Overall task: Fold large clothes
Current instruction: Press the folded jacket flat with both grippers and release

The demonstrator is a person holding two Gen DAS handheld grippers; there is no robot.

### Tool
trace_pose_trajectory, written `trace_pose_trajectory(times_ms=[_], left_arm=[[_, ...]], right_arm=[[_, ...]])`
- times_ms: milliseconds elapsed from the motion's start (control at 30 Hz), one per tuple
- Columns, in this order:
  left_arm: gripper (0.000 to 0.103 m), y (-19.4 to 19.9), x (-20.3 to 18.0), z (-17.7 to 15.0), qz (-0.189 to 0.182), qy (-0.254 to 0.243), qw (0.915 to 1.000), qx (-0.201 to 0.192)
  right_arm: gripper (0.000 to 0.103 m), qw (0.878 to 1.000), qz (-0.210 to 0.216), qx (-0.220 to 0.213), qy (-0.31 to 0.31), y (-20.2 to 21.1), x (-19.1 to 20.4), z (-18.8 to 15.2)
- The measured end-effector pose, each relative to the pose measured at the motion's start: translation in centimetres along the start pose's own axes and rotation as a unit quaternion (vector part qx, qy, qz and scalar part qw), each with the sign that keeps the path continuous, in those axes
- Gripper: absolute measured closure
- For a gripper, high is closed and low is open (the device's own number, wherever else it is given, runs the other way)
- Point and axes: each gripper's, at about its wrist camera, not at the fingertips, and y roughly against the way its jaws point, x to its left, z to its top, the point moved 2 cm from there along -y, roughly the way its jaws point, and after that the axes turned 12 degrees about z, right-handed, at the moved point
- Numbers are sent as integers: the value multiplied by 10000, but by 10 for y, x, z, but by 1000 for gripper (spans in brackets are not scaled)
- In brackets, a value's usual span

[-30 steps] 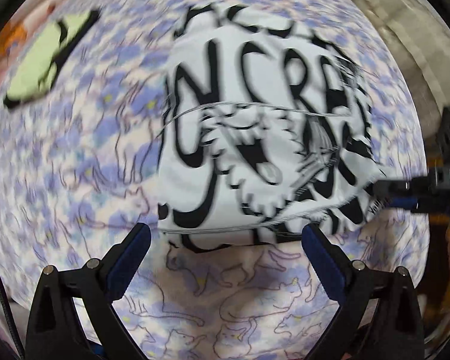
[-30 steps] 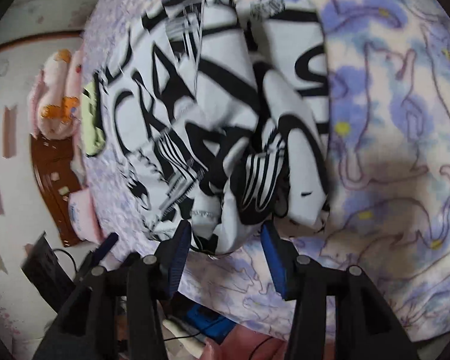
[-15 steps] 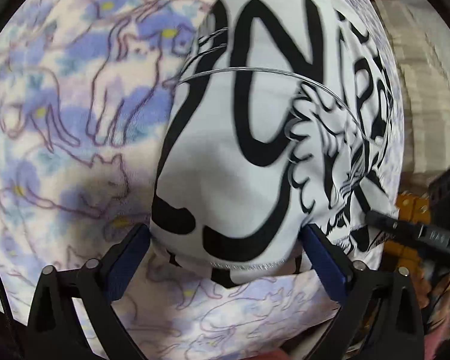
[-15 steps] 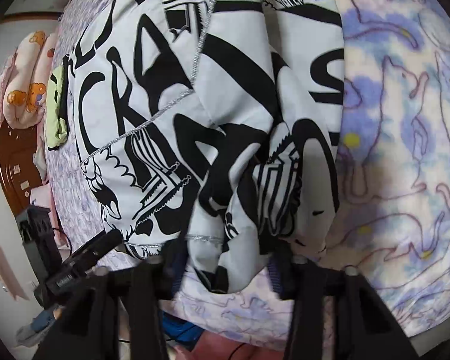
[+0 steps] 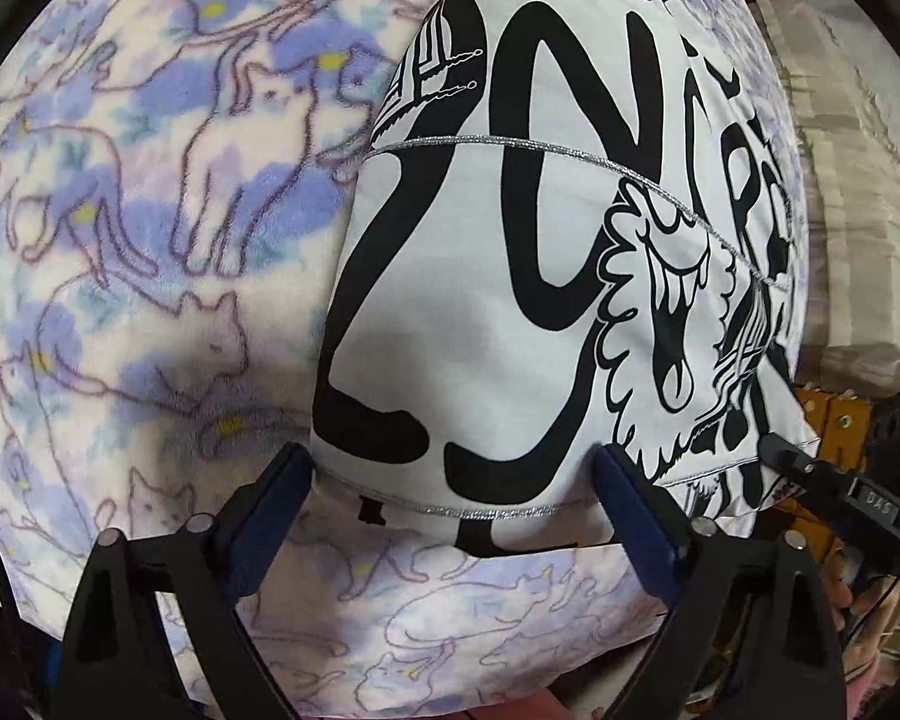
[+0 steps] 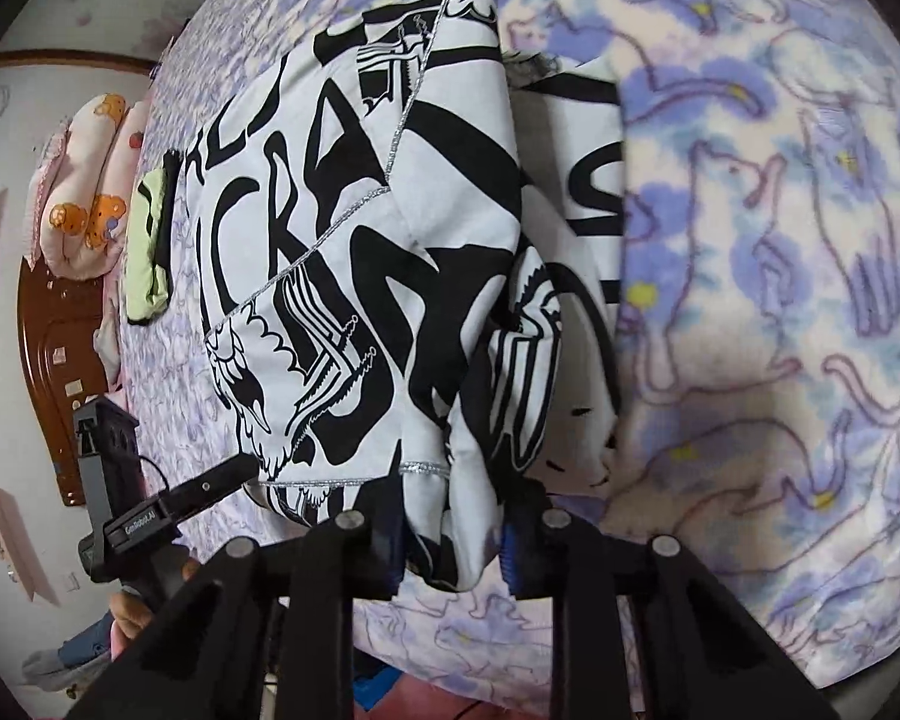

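A large white garment with bold black lettering (image 5: pixel 510 312) lies partly folded on a purple cat-print blanket (image 5: pixel 150 240). My left gripper (image 5: pixel 450 480) is open, its blue-padded jaws straddling the garment's near hem. In the right wrist view the same garment (image 6: pixel 354 276) shows bunched folds at its near edge. My right gripper (image 6: pixel 450 546) is shut on that bunched edge of the garment. The left gripper (image 6: pixel 210 486) shows there at the garment's left corner; the right gripper's tip (image 5: pixel 810 471) shows in the left view.
A small lime-green and black cloth (image 6: pixel 150 246) lies on the blanket beyond the garment. Pink pillows (image 6: pixel 84 192) and a brown wooden headboard (image 6: pixel 60 360) are at the bed's far end. A pale wall (image 5: pixel 858 210) is past the bed's right edge.
Both grippers have moved in to the garment's near edge. The right jaws have closed on the bunched fabric. The left jaws stay wide apart around the hem.
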Motion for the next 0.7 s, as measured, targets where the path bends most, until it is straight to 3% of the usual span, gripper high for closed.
trace_pose_trajectory(times_ms=[233, 300, 433, 700], left_arm=[[45, 2, 11, 0, 70, 316, 9994, 98], [50, 1, 17, 1, 109, 342, 9992, 157], [51, -5, 10, 5, 377, 164, 9990, 147], [51, -11, -17, 10, 683, -99, 9976, -106]], right_arm=[[81, 9991, -239, -359, 40, -9, -22, -11], [81, 9984, -267, -486, 47, -16, -30, -14], [81, 9969, -402, -647, 184, -31, -36, -20], [81, 9959, -131, -822, 355, -42, -52, -20]])
